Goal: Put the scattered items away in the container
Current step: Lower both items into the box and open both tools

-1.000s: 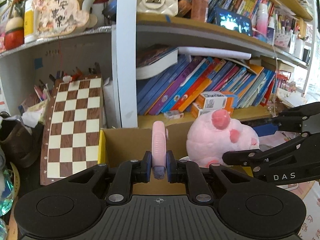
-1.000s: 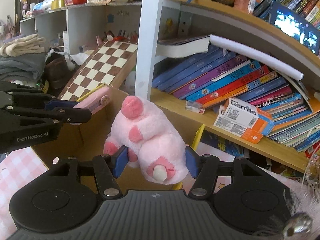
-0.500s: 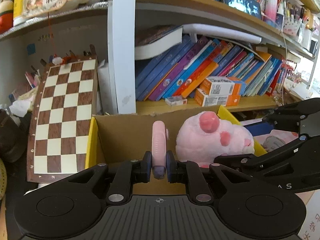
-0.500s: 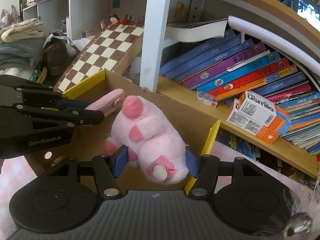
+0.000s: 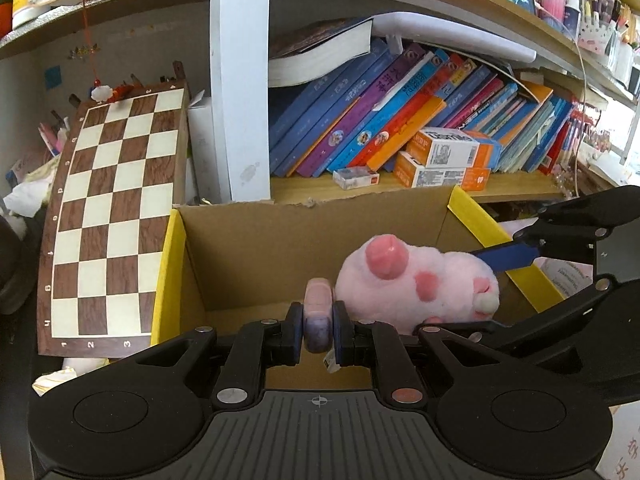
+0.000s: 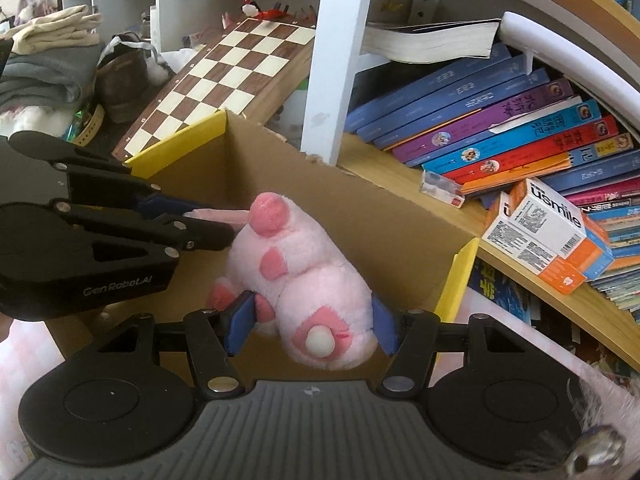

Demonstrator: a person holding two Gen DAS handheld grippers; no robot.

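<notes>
My left gripper [image 5: 318, 326] is clamped tight on a thin pink item [image 5: 318, 312]; my right gripper [image 6: 310, 322] grips the pink plush toy [image 6: 304, 276] at about half width. Both hang inside the open cardboard box [image 5: 280, 248], with the chessboard [image 5: 112, 216] and books [image 5: 384, 120] behind.

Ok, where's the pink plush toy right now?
The pink plush toy is held in the right gripper over the open cardboard box, just right of the left gripper.
</notes>
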